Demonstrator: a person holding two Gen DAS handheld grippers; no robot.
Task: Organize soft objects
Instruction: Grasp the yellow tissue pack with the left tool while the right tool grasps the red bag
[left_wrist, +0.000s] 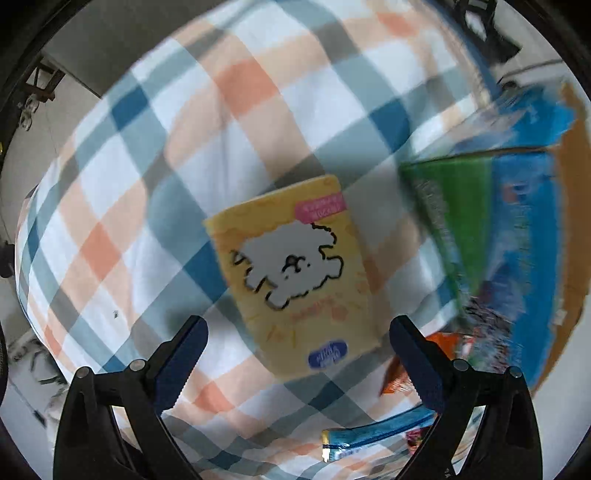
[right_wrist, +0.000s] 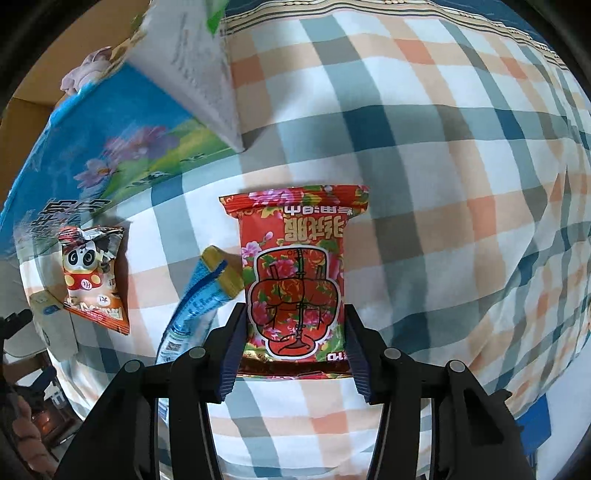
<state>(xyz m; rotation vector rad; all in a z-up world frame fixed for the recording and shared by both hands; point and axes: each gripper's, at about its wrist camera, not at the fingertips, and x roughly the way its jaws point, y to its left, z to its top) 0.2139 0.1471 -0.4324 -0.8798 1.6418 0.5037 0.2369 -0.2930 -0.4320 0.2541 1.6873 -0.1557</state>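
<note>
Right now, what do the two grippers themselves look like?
Both match: the left gripper and right gripper have black angular linkage arms with round grey pivot pins, and dark navy jaws with ridged inner faces. No cables, sleeves or markings show.

Checked cover (left_wrist: 110, 177): plaid cloth in white, teal, blue, grey and peach squares, spread under everything in both views, lightly wrinkled.
Cardboard box (right_wrist: 122, 122): blue printed side with purple flowers and green hills, brown flaps open; it stands on the cover at its edge.
Floor (left_wrist: 22, 173): pale, visible beyond the cover's left edge.
</note>
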